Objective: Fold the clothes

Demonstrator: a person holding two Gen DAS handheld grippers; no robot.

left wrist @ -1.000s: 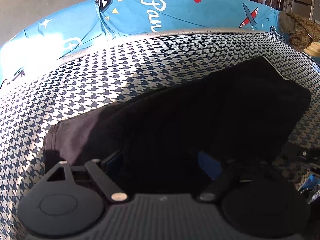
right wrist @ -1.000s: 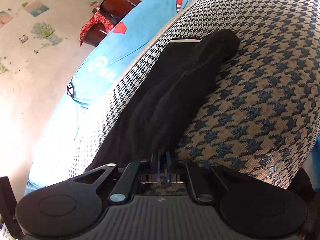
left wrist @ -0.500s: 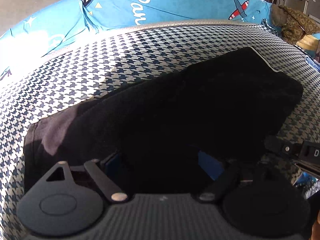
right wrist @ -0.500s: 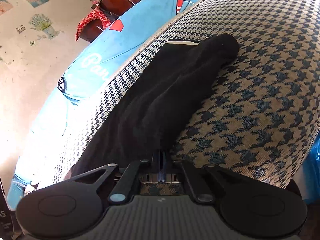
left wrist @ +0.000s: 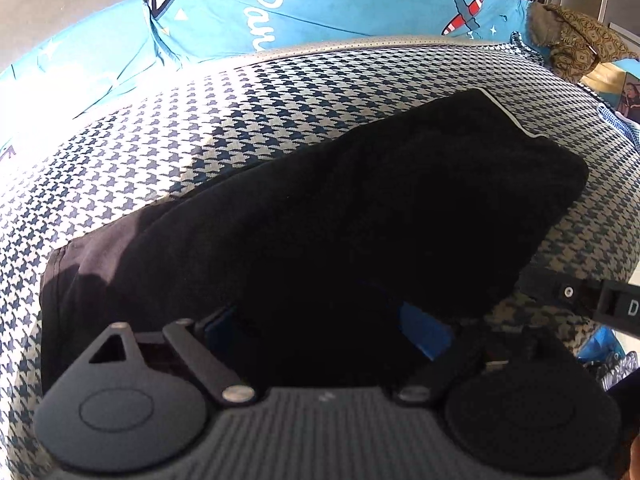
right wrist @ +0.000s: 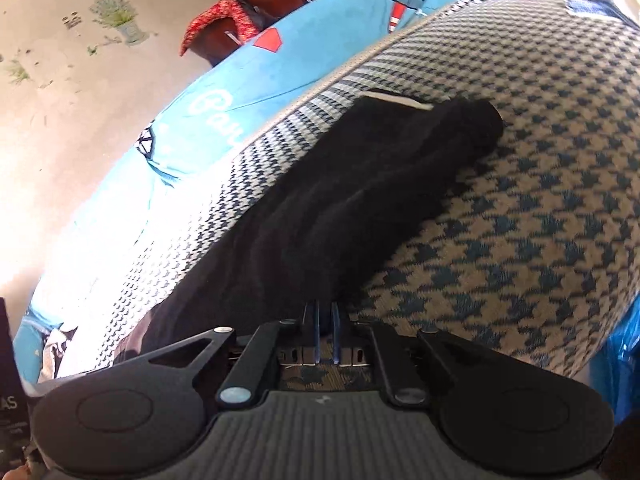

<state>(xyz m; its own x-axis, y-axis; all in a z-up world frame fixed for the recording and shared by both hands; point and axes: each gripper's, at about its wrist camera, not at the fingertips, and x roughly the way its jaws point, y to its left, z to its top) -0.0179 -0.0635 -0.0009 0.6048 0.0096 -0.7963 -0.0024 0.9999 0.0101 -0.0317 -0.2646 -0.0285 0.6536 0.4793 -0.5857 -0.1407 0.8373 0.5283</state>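
Black garment point(left wrist: 360, 216) folded long, white trim edge

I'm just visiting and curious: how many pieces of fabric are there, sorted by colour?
Black garment: 1
Checked blue-and-white cover: 1
Bright blue printed sheet: 1
Brown patterned cloth: 1
Red cloth: 1
Total: 5

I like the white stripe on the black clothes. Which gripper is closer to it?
Right. The right gripper pinches the black garment near the white stripe's end; the left gripper sits farther back, mid-garment.
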